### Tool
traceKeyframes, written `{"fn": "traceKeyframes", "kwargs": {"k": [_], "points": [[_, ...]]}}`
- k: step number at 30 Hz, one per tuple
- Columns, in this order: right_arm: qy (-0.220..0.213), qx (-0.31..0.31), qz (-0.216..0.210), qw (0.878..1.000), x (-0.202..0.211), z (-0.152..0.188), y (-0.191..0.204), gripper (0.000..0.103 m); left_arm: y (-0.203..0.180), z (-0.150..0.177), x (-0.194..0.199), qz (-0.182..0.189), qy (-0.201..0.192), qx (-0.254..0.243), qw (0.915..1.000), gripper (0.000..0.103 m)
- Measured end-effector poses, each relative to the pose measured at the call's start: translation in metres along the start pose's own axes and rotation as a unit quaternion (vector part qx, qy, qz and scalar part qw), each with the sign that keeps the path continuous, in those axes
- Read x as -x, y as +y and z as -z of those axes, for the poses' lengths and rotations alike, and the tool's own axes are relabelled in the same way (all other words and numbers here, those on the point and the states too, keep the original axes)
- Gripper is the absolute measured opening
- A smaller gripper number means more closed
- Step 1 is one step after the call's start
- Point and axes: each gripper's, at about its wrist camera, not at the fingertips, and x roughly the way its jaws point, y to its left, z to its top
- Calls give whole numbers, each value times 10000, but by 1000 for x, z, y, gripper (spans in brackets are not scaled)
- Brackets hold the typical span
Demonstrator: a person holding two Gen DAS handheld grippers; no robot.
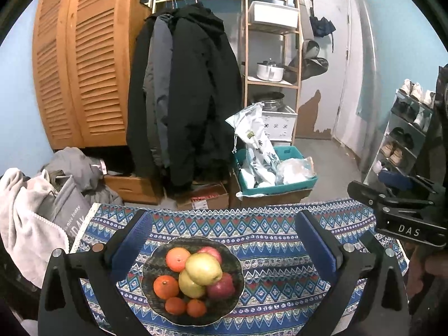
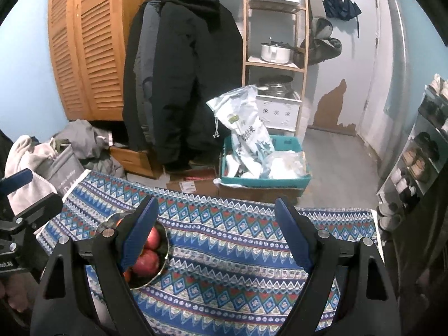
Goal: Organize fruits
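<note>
A dark bowl (image 1: pixel 156 305) sits on the patterned blue tablecloth (image 1: pixel 280 274). It holds two yellow pears (image 1: pixel 203 268), red apples (image 1: pixel 221 287) and several oranges (image 1: pixel 176 259). My left gripper (image 1: pixel 221 240) is open and empty, above and behind the bowl. In the right wrist view the bowl (image 2: pixel 163 252) lies at lower left, partly hidden behind the left finger, with red apples (image 2: pixel 147 263) showing. My right gripper (image 2: pixel 215 229) is open and empty over the cloth, to the right of the bowl. It also shows in the left wrist view (image 1: pixel 397 210).
Beyond the table's far edge stand a cardboard box (image 1: pixel 207 197), a teal crate (image 1: pixel 280 187) with bags, hanging coats (image 1: pixel 190 98) and a wooden shelf (image 1: pixel 271 56). A pile of clothes (image 1: pixel 33 210) lies at left, a shoe rack (image 1: pixel 406 128) at right.
</note>
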Motion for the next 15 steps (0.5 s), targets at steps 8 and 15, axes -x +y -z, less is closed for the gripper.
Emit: {"fn": "traceKeyframes", "kwargs": {"k": [8,15], "points": [[-22,-23,49,10000,3,2,-7,84,-3,0,-1,-3,-15,-7,10000,103],[-5,-66,49,10000,2,3,-13,84,-8,-1,-4,52,56,-12,10000,103]]}}
